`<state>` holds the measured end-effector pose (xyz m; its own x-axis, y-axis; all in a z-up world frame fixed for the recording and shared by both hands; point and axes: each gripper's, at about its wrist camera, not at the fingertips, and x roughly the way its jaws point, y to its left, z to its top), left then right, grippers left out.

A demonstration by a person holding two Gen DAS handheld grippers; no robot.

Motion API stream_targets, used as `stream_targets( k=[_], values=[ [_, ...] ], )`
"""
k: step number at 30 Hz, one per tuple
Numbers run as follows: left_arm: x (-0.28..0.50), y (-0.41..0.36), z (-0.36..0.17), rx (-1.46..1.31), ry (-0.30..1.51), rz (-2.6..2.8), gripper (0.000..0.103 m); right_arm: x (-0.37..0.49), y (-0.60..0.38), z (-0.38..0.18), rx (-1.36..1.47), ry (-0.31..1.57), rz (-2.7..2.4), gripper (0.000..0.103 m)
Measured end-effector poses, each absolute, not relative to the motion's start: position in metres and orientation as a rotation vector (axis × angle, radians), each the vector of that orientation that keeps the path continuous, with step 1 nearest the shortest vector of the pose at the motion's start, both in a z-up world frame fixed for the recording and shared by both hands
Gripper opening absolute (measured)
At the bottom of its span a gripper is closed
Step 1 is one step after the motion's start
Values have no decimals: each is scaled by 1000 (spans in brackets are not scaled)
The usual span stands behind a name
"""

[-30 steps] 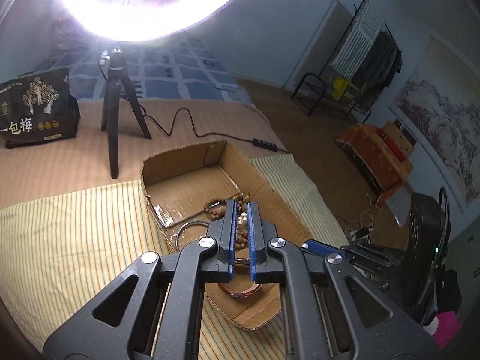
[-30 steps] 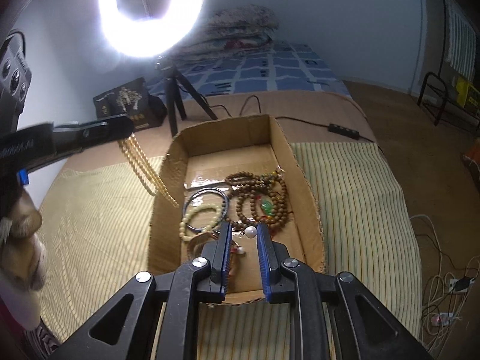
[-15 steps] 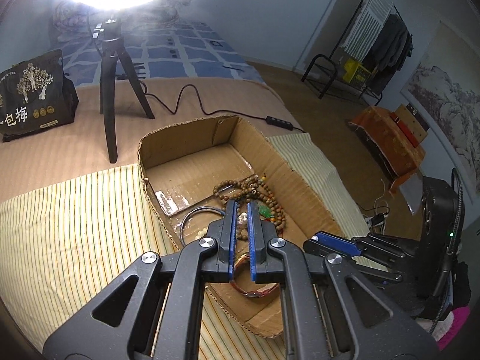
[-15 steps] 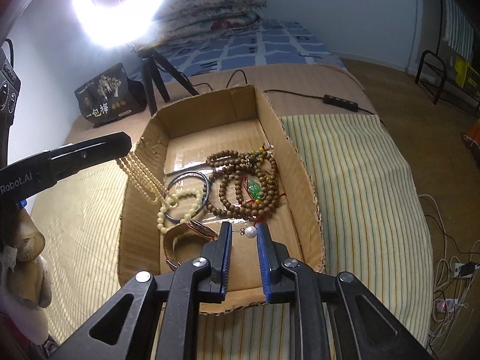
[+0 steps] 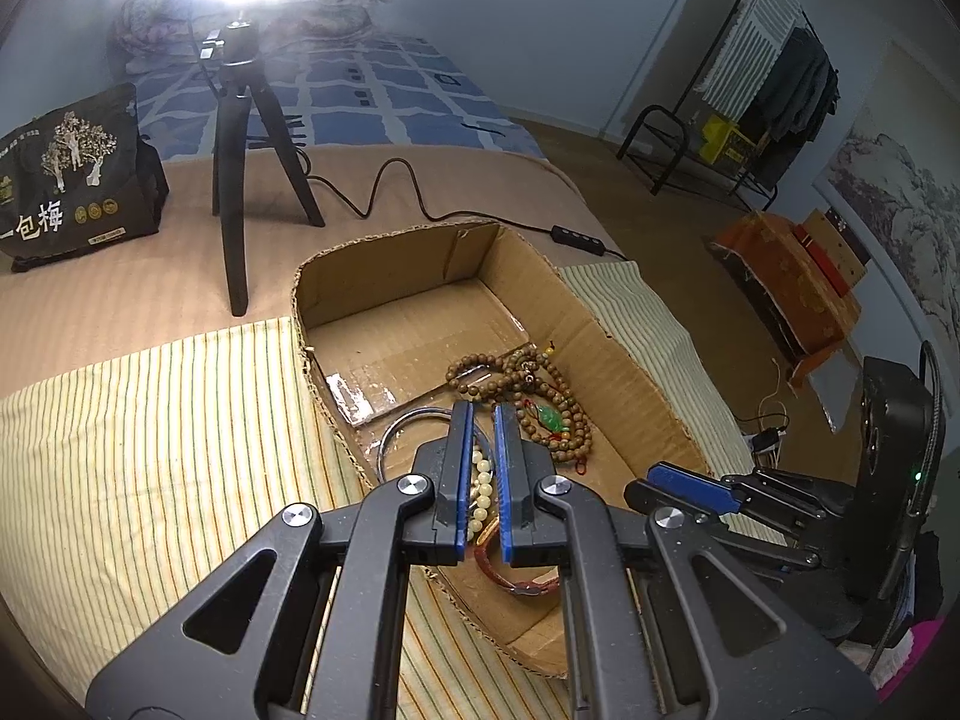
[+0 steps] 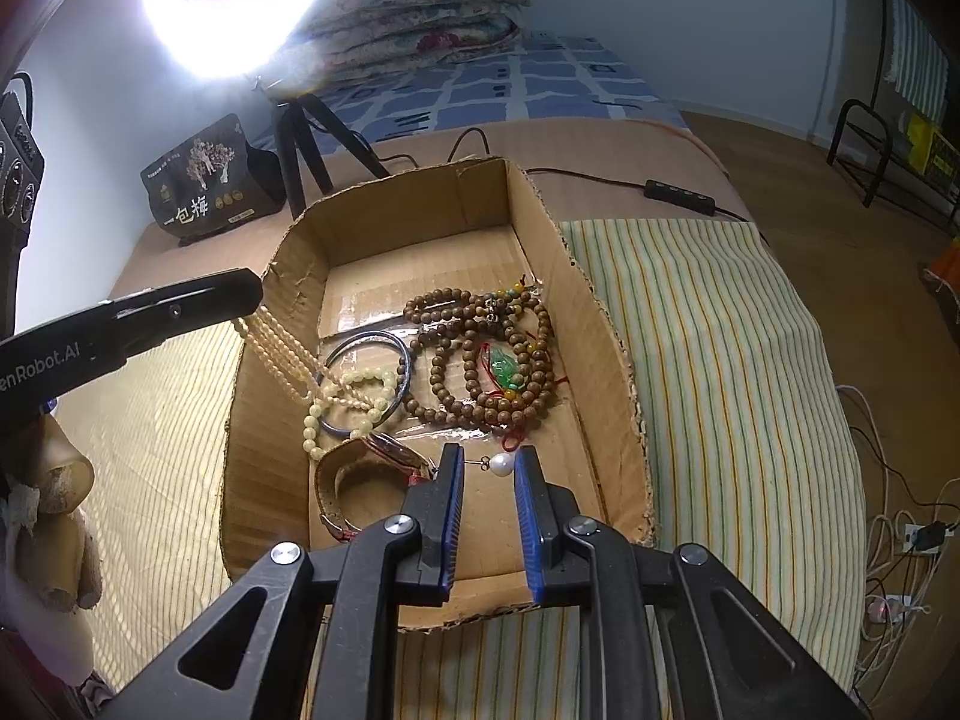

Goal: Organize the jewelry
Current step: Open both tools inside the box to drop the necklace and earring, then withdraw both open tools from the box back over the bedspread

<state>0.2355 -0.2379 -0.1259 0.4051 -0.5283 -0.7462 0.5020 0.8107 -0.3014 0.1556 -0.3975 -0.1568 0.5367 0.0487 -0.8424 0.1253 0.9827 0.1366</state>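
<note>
An open cardboard box on the striped cloth holds jewelry: brown wooden bead strands with a green pendant, a dark bangle, a leather bracelet and a pearl earring. My left gripper is shut on a cream bead necklace, whose lower end trails into the box onto the bangle. My right gripper is open and empty, low over the box's near end, with the pearl earring between its fingertips. The box also shows in the left wrist view.
A ring light on a black tripod stands behind the box, its cable and switch running right. A black snack bag sits at the back left. Striped cloth covers the bed around the box. Floor cables lie at right.
My left gripper has lowered the cream necklace over the box's left wall, so its end now rests inside. Both grippers have moved closer to the box.
</note>
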Motion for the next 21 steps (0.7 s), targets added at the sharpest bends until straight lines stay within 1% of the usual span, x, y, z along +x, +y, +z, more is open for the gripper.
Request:
stream_targets(
  k=[2, 4, 11, 21],
  values=[
    [236, -238, -125, -29, 954, -648, 5, 156, -397, -157, 187, 1005, -46, 25],
    [235, -237, -125, -26, 953, -645, 5, 155, -395, -156, 180, 1008, -47, 28],
    [230, -230, -115, -27, 936, -641, 5, 152, -389, -148, 149, 999, -45, 32],
    [217, -215, -92, -26, 890, -629, 5, 138, -381, -123, 134, 948, -46, 32]
  ],
)
